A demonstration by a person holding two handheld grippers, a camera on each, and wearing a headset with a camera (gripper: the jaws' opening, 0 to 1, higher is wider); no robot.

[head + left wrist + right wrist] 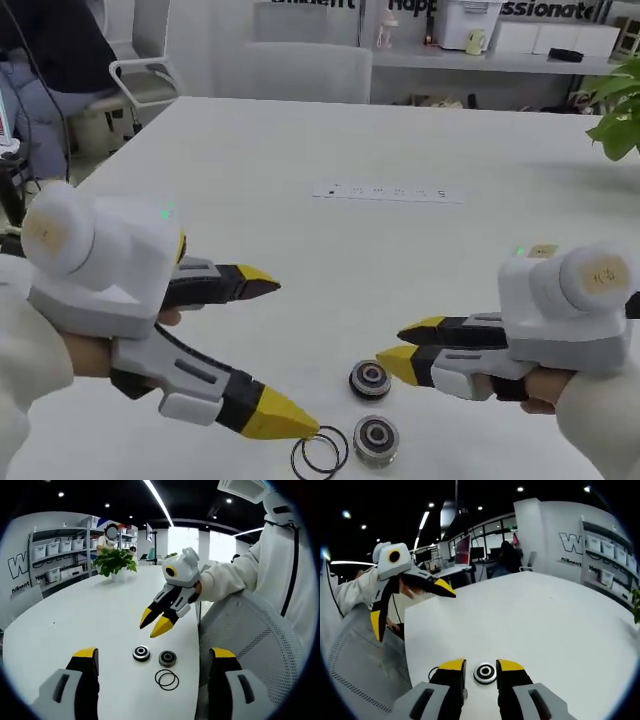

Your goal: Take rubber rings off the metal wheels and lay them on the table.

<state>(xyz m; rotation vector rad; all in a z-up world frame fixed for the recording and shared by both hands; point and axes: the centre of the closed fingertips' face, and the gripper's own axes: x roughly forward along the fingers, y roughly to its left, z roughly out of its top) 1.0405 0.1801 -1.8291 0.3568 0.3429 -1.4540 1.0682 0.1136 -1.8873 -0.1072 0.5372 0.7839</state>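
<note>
Two thin black rubber rings [320,452] lay flat and overlapping on the white table [300,180], free of the wheels and closest to the person. Just right of the rings sat the grey wheel [376,438]; whether it touched them could not be told. A little beyond the rings and to their right sat the dark-rimmed wheel [370,380], apart from the grey one.

The left gripper [288,355] hung left of the rings with its jaws spread wide and nothing between them. Its lower yellow tip came down just beside the rings, and contact could not be judged. In the left gripper view the rings [167,679] lay ahead in the gap between the two jaws. The grey wheel [167,658] was right behind them and the dark-rimmed wheel [141,653] was next to it.

The right gripper [392,346] was right of the rings and beyond them, its jaws parted only narrowly and holding nothing. Its tips pointed toward the dark-rimmed wheel from above. In the right gripper view that wheel [485,673] showed in the slot between the jaws, not pinched, and the left gripper [415,617] reached in beyond it.

Well beyond the rings, a flat white strip [388,192] lay on the table. Farther off stood a grey chair back [300,70], and to the far right a green plant [620,110].
</note>
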